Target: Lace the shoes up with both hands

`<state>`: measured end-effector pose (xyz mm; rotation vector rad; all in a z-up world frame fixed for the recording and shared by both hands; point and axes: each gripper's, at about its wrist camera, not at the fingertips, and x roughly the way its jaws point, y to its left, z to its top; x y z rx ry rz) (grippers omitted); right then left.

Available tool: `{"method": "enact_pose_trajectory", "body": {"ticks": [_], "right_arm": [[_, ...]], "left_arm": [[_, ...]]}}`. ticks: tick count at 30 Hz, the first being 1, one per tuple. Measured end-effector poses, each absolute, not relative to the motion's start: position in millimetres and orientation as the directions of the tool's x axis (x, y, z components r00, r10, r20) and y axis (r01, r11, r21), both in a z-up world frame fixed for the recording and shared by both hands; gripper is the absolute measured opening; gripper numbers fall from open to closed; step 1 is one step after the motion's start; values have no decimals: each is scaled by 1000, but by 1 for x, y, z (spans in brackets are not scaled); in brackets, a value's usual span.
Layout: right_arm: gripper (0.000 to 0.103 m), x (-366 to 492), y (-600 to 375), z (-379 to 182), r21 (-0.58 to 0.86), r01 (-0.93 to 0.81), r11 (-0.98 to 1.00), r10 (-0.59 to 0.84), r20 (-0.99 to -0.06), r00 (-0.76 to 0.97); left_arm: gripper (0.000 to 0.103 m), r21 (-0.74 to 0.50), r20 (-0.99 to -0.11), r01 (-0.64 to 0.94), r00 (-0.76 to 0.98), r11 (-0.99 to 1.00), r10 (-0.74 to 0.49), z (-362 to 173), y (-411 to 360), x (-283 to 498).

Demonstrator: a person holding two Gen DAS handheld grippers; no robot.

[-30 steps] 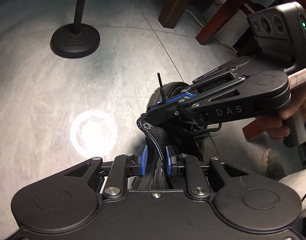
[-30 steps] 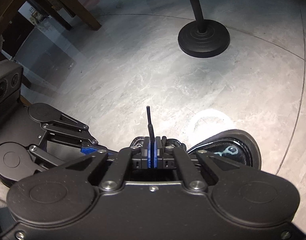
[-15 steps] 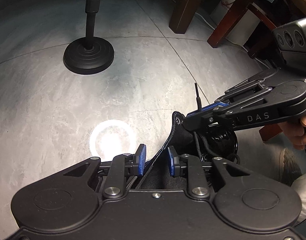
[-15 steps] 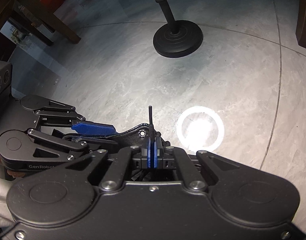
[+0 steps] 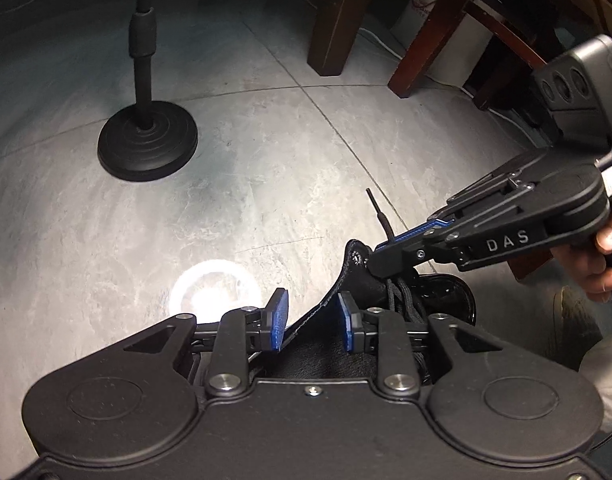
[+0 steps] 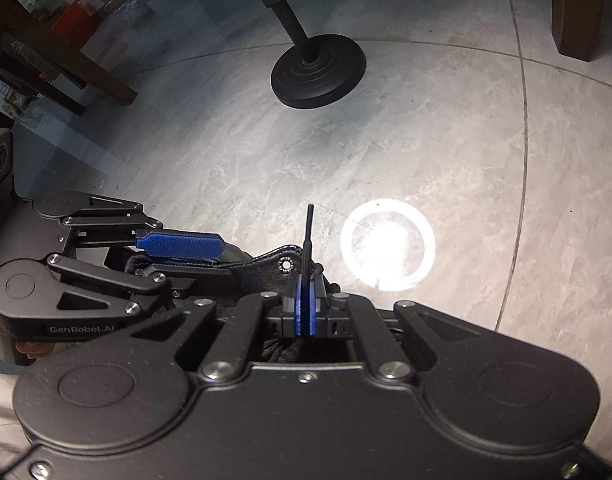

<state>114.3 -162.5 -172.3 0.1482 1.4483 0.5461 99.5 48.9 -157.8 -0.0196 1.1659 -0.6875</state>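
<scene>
A black leather shoe [image 5: 446, 288] stands on the grey floor, its eyelet flap [image 5: 326, 320] raised between the blue pads of my left gripper [image 5: 312, 320]. These jaws are opening, and the flap lies loose in the gap without being pressed. My right gripper [image 5: 380, 258] comes in from the right, shut on the black lace, whose stiff tip [image 5: 376, 206] sticks up beside the flap's top eyelet [image 5: 356, 257]. In the right wrist view, the lace tip [image 6: 309, 232] rises from the right gripper [image 6: 304, 304], just right of the eyelet [image 6: 285, 265]. The left gripper [image 6: 225, 258] straddles the flap [image 6: 261, 270].
A black round stand base [image 5: 147, 146] with its pole sits on the floor beyond the shoe. Wooden furniture legs [image 5: 334, 20] stand at the back. A bright ring of light [image 5: 213, 290] falls on the tiles. A person's hand [image 5: 602, 256] holds the right gripper's handle.
The left jaws have widened around the flap. The right gripper, still holding the lace, has shifted right in the left wrist view, and both views have rolled a little.
</scene>
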Motion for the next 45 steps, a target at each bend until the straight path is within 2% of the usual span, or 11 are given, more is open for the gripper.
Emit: {"method": "enact_pose_trajectory", "body": {"ticks": [5, 8, 18, 32, 38, 45], "right_arm": [[3, 115, -160, -172, 412, -284, 866, 435, -900, 21], [3, 115, -160, -173, 410, -287, 866, 434, -901, 22], [4, 115, -158, -173, 410, -286, 866, 434, -901, 22], [3, 117, -165, -162, 446, -248, 860, 463, -886, 12], [4, 115, -174, -166, 575, -75, 814, 564, -816, -128], [4, 114, -182, -194, 662, 226, 714, 700, -673, -239]], "left_arm": [[27, -374, -837, 509, 175, 775, -518, -162, 43, 104], [24, -368, -843, 526, 159, 767, -514, -165, 38, 105], [20, -473, -828, 392, 110, 789, -551, -176, 50, 117], [20, -462, -841, 374, 104, 804, -531, -176, 48, 120], [20, -464, -841, 370, 103, 805, -531, -176, 48, 120], [20, -470, -838, 364, 103, 804, -536, -177, 49, 119]]}}
